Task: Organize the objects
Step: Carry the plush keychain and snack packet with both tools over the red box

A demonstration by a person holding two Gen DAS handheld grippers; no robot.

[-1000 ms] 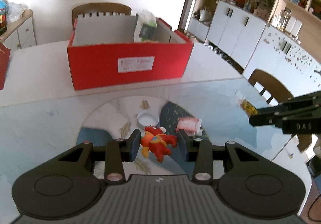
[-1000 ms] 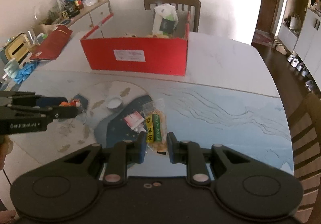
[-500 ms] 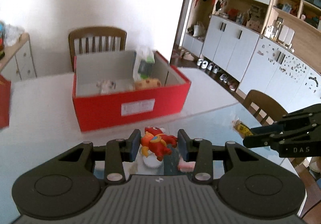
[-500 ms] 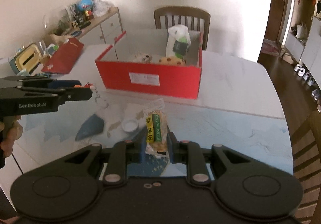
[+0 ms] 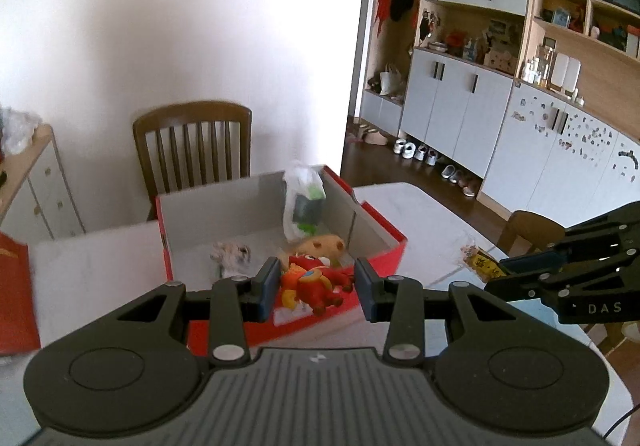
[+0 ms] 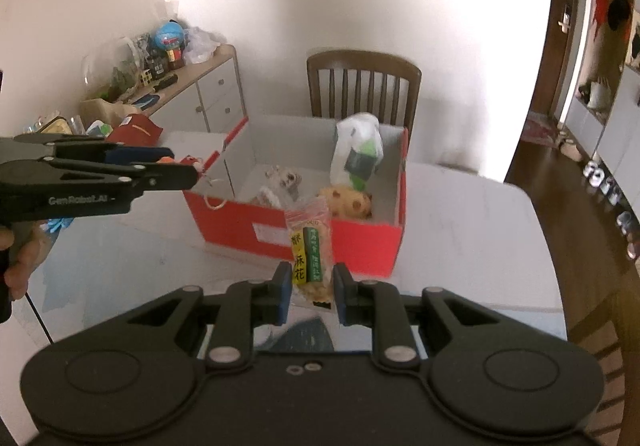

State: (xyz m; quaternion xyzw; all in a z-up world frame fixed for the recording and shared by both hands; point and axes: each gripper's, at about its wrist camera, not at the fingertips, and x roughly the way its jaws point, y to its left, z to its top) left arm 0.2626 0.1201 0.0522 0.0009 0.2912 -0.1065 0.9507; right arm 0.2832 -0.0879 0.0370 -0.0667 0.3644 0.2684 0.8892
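Between the left tongs (image 5: 316,288) a clamped red toy (image 5: 310,282); between the right tongs (image 6: 308,292), a gripped snack packet (image 6: 310,246).

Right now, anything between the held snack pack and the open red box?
Nothing visible. The snack pack sits in the right tool before the red box; only the box's near wall lies between.

1. Your left gripper (image 5: 316,288) is clamped on a red toy figure (image 5: 310,282)
2. Behind it an open red box (image 5: 384,258) holds a white bag (image 5: 302,204), standing upright
3. At right, your right gripper (image 5: 494,272) grips a snack packet (image 5: 478,264)
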